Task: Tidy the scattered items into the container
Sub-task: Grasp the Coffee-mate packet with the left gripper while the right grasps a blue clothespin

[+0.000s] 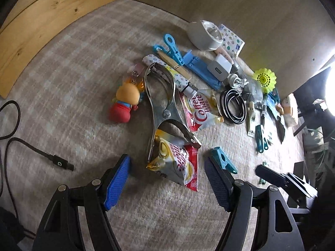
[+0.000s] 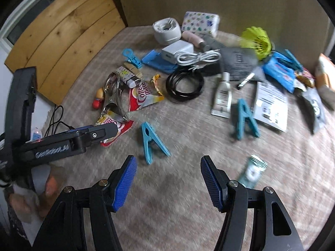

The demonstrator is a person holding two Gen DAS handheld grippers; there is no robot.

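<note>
1. Our left gripper (image 1: 167,179) has its jaws spread and holds nothing. A snack packet (image 1: 178,165) lies between the blue pads and slightly ahead, in the lower middle of the left wrist view; no pad presses on it.
2. Its long axis runs from the upper left to the lower right, so it lies across the gap at an angle.
3. Our right gripper (image 2: 168,181) is also spread and empty. A blue clothespin (image 2: 151,141) lies just ahead, its closed tip pointing up in the frame.
4. We judge that the left gripper is nearer to the packet and the right one nearer to the clothespin.
5. No container can be seen in either view. The right part of the right wrist view is blurred, and metal tongs (image 1: 161,104) cover the packet's upper end.
</note>
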